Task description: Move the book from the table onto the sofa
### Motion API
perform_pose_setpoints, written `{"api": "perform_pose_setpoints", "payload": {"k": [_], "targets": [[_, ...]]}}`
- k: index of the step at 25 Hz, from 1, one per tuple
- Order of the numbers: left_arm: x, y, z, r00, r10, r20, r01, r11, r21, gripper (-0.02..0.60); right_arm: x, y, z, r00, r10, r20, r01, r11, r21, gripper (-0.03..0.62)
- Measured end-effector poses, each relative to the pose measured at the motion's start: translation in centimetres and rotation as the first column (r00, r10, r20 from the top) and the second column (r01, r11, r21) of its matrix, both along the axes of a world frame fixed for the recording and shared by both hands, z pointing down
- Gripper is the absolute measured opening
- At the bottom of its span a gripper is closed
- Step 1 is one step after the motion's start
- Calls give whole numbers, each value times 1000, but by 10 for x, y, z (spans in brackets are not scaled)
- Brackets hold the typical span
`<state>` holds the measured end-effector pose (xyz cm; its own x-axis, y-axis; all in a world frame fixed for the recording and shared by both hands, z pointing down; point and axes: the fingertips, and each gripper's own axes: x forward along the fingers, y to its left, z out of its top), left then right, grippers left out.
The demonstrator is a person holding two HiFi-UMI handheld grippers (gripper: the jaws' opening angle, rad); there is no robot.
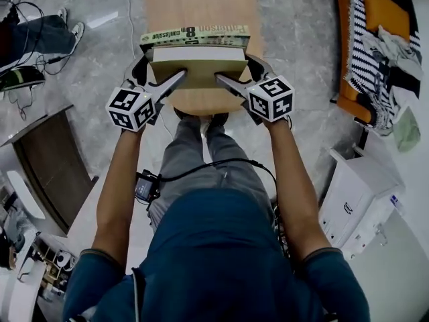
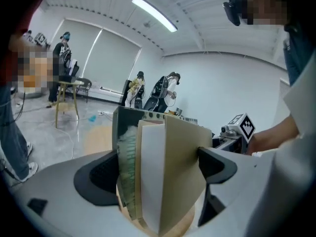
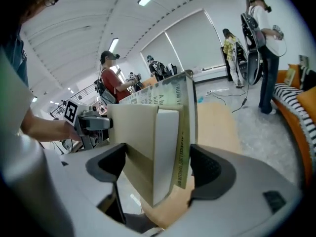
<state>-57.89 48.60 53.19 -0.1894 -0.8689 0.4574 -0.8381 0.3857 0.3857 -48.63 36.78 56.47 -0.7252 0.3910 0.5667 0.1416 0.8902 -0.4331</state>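
A thick paperback book (image 1: 196,49) hangs spine-up over the near end of the wooden table (image 1: 201,2). My left gripper (image 1: 157,73) clamps its left end and my right gripper (image 1: 240,70) its right end. In the left gripper view the book (image 2: 163,172) stands on edge between the dark pads (image 2: 101,169), covers and white page block showing, with the left gripper (image 2: 159,168) shut on it. In the right gripper view the book (image 3: 160,147) fills the gap of the right gripper (image 3: 159,168) the same way. The orange sofa (image 1: 348,59), with a striped blanket, is at the far right.
A white cabinet (image 1: 358,196) stands on the floor to my right. A dark wooden panel (image 1: 50,159) lies at the left, with cables and another person's legs (image 1: 37,35) beyond it. Several people stand far back in both gripper views.
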Motion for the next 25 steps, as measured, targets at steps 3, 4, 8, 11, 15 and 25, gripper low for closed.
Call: {"api": "perform_pose_setpoints", "payload": {"k": [3, 4, 8, 11, 15, 25], "targets": [[0, -11, -44, 996, 17, 83, -20, 999, 35, 492, 4, -8, -38, 996, 43, 74, -42, 999, -8, 420], [0, -17, -58, 994, 21, 108, -27, 999, 48, 492, 4, -14, -52, 994, 52, 99, -52, 999, -1, 419], [7, -27, -114, 982, 19, 187, -39, 994, 103, 494, 9, -24, -107, 978, 65, 197, -75, 996, 46, 419], [16, -29, -156, 967, 17, 255, -55, 988, 142, 494, 16, -28, -148, 960, 63, 272, -89, 993, 84, 419], [32, -33, -215, 941, 12, 337, -80, 979, 189, 494, 30, -33, -206, 930, 59, 362, -113, 985, 131, 419], [95, -41, -345, 849, 4, 528, -183, 940, 287, 494, 91, -40, -338, 812, 33, 583, -207, 950, 235, 419]]}}
